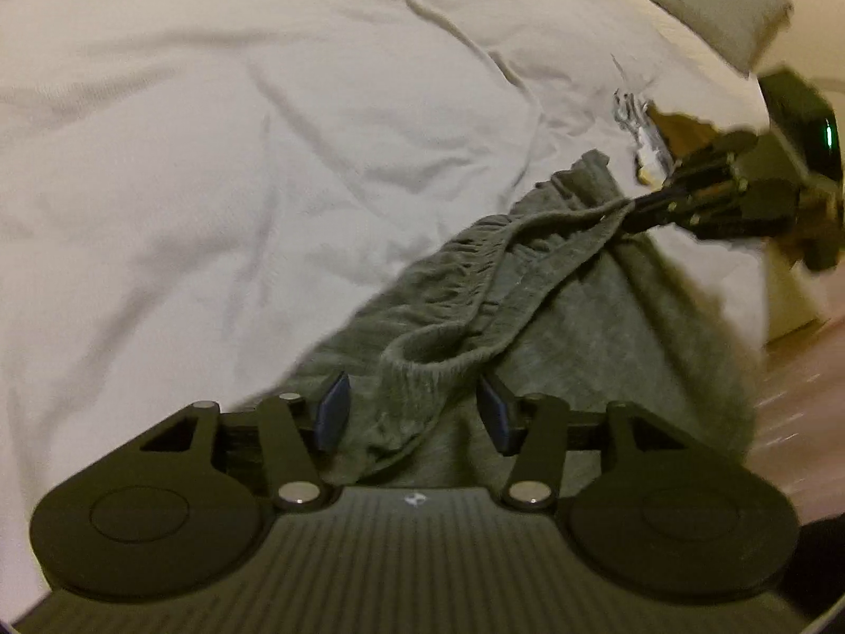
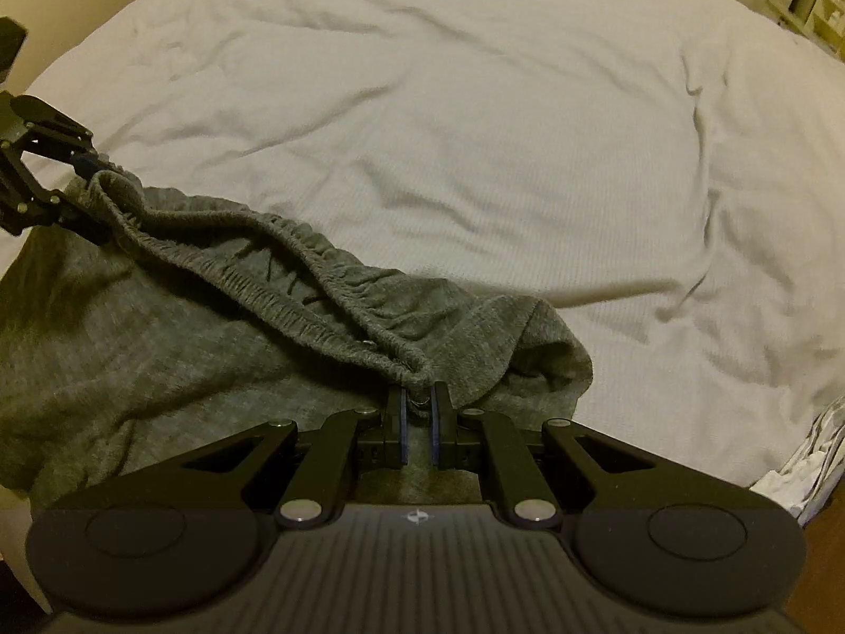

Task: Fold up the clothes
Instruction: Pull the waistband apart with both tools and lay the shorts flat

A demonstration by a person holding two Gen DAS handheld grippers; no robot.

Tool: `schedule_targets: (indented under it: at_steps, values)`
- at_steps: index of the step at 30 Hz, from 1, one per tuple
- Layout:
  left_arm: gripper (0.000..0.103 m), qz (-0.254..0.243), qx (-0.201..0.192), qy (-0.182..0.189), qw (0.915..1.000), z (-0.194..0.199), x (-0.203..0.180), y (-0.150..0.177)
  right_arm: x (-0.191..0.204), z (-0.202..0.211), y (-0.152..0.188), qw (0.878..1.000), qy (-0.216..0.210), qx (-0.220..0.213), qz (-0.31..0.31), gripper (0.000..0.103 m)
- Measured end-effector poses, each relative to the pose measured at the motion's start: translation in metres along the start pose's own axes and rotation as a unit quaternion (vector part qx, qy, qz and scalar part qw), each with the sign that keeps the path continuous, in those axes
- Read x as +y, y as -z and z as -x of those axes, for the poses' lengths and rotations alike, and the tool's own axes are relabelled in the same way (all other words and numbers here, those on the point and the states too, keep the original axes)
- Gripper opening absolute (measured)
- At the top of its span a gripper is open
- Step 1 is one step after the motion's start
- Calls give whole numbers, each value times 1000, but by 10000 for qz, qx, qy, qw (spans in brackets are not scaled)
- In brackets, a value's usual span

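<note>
Covering nearly everything in both views, a wide bed [image 2: 475,132] with a rumpled white cover [image 1: 211,158] serves as the work surface, with a grey pillow [image 1: 718,5] at its far right corner in the left wrist view.

Next in size, grey pants [image 2: 132,343] with a gathered elastic waistband [image 2: 296,269] lie at the near edge of the bed. The waistband is lifted and stretched between the two tools, while the body of the garment sags and bunches below it toward the near side. No clean crease or stacked layer shows; the cloth looks loose and unflattened, so I judge the folding itself is still to be done, though how the hidden legs lie I cannot tell.

Smaller, the right gripper [image 2: 417,422] is clenched on the right end of the waistband, its pads pinching the hem. The left gripper [image 1: 412,417] has its jaws spread wide, with the left end of the waistband lying slack between the pads [image 1: 332,412], neither visibly pressing it.

A small crumpled item [image 1: 641,132] sits on the cover far right, too blurred to name.
</note>
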State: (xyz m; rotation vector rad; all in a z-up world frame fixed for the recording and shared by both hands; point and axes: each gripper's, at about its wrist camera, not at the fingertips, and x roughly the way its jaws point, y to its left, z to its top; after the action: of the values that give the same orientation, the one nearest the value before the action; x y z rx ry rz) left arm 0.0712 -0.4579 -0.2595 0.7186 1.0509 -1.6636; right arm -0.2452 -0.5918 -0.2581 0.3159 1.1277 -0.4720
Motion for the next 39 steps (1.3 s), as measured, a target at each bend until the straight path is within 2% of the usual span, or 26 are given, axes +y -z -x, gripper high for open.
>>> schedule_targets:
  at_steps: [1,2,3,6,11,14,17,18,19,20,22,23,25,27,30,34,38,39]
  values:
    - [17,48,81,70,9999,-2,1,-2,0,1,0,10000,27,17,0,7]
    - [7,96,163,140,9997,-5,3,-4,0,1,0,10000,55,34,-1,7]
    - [7,113,195,186,9996,-5,3,-6,1,6,-2,10000,86,5,-16,6]
    - [7,-25,-210,19,9998,20,-3,-14,2,23,-13,9997,184,-121,-73,5]
    - [7,-233,-814,-412,9956,51,6,-52,-21,46,-71,9962,423,-745,-164,4]
    - [7,-364,-913,-716,9926,40,29,-87,-40,23,-117,9934,559,-996,-96,3]
    - [9,-245,-781,-1136,9902,11,58,-116,-54,-27,-157,9926,770,-943,6,0]
    - [11,25,-632,-1319,9892,-4,71,-123,-58,-46,-166,9931,817,-840,-2,3]
    - [15,309,-486,-1481,9873,-18,84,-128,-61,-64,-172,9939,850,-702,-52,21]
    - [17,619,-383,-1587,9846,-28,96,-128,-63,-74,-173,9938,901,-631,-133,26]
    - [19,1114,-409,-1765,9771,-32,109,-121,-64,-72,-163,9933,829,-713,-376,28]
    - [25,1249,-504,-1750,9753,-26,108,-114,-62,-66,-153,9931,768,-742,-485,28]
    - [31,1386,-627,-1712,9734,-15,102,-96,-62,-53,-124,9930,631,-648,-759,31]
    - [31,1430,-629,-1666,9736,-5,91,-73,-66,-41,-86,9905,436,-447,-1222,31]
    - [31,1422,-477,-1562,9763,7,65,-34,-66,-20,-26,9797,213,-117,-1988,34]
    - [35,1532,-204,-1437,9775,18,36,12,-46,1,42,9696,77,277,-2429,43]
    - [37,1795,-7,-1433,9733,29,24,52,-33,2,81,9512,-292,305,-3058,43]
    - [38,1832,32,-1474,9720,32,25,59,-31,0,85,9469,-365,283,-3181,38]
